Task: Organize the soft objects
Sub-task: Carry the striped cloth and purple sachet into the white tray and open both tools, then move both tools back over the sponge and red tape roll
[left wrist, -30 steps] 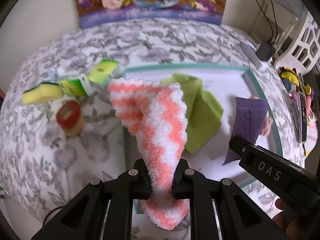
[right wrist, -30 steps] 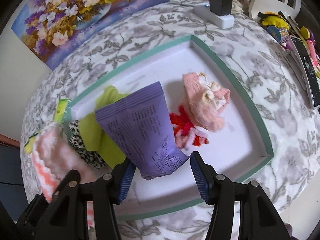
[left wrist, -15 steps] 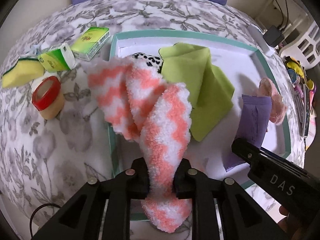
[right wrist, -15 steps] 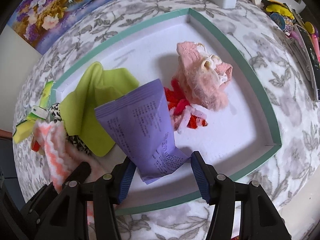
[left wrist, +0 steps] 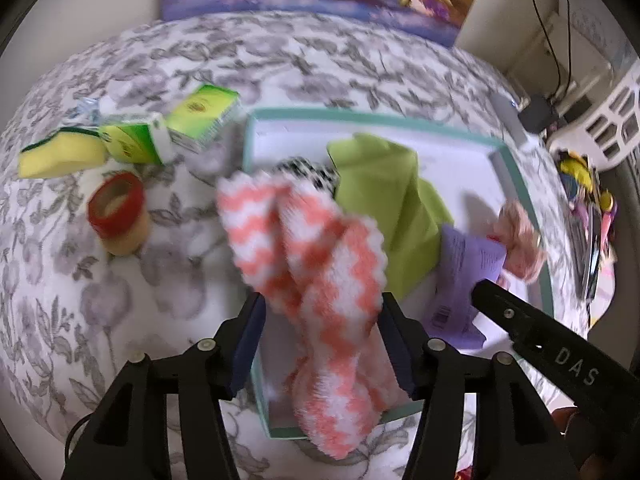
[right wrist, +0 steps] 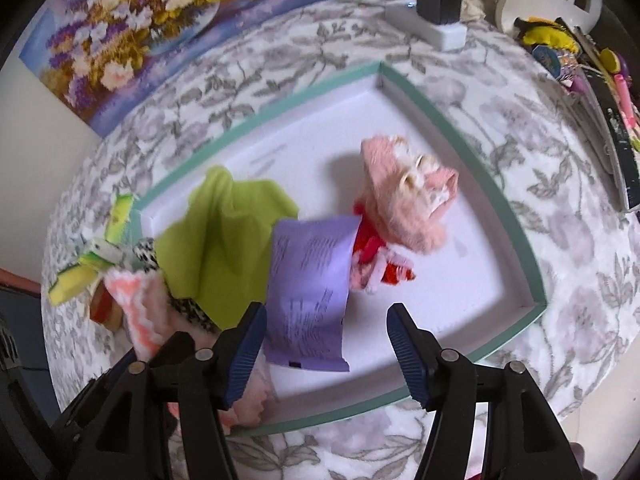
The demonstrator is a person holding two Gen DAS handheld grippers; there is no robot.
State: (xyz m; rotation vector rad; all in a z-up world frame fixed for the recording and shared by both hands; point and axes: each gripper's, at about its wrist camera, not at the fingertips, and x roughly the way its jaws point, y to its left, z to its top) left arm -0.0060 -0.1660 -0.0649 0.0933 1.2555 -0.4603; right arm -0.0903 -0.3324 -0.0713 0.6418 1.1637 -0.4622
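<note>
1. Releasing: left tongs point(left wrist: 320, 336) opening, sock point(left wrist: 316, 276) loose between them, dropping into tray point(left wrist: 516, 172).
2. Right tongs point(right wrist: 326, 344) opening, purple packet point(right wrist: 310, 280) slipping free between them.
3. Next, probably: lifting clear, fetching another soft thing.

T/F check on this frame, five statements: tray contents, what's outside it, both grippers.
1. The fuzzy orange-and-white striped sock sits between the left gripper pads. True; jaws are opening.
2. The lime green cloth lies outside the teal-rimmed white tray. False; it lies inside.
3. The red tape roll sits on the floral tablecloth, outside the tray. True.
4. The right gripper clamps the purple packet. False; its jaws are opening, pads apart.
5. The yellow sponge is in the tray. False; it is on the tablecloth.
</note>
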